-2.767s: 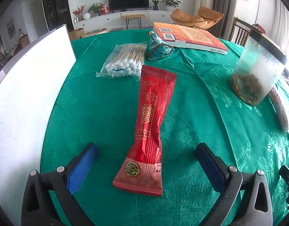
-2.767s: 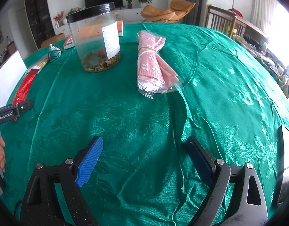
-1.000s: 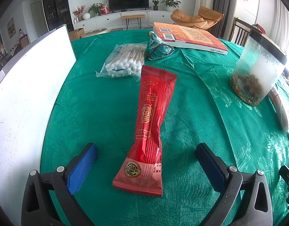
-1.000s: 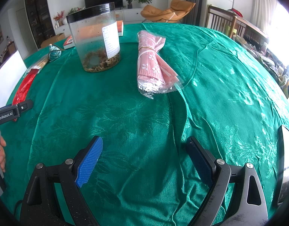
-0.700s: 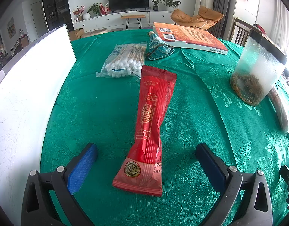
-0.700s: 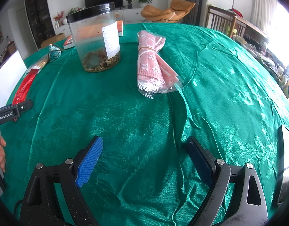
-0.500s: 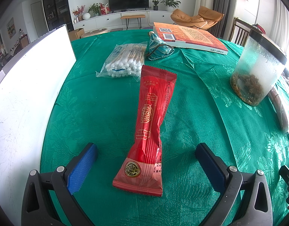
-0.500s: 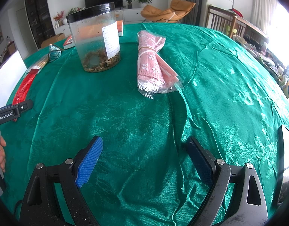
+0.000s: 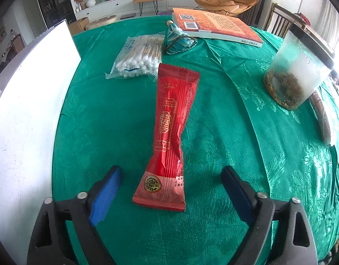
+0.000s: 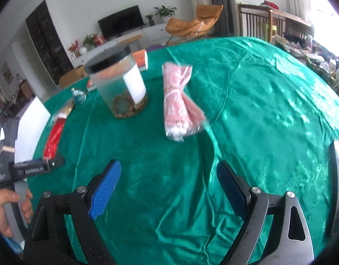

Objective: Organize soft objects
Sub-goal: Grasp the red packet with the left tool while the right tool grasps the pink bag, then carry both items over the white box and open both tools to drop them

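A long red packet (image 9: 171, 119) lies on the green tablecloth (image 9: 224, 132), its near end between the fingers of my left gripper (image 9: 169, 172). The jaws are closing and the blue pads stand apart from the packet on both sides. Behind it lie a bag of cotton swabs (image 9: 138, 57) and a small teal pouch (image 9: 178, 39). A pink bundle in clear wrap (image 10: 178, 101) lies ahead of my right gripper (image 10: 169, 172), which is open over bare cloth. The right wrist view also shows the red packet (image 10: 54, 137) at far left.
A clear jar with a black lid (image 10: 118, 84) stands left of the pink bundle. An orange book (image 9: 215, 24) lies at the back. A white board (image 9: 26, 110) borders the table's left side. A hand (image 10: 6, 207) holds the left gripper's handle. A dark object (image 10: 337, 187) sits at far right.
The left gripper's fingers have drawn closer around the red packet's near end. The right gripper has risen and tilted, so its view is blurred and shows more of the room.
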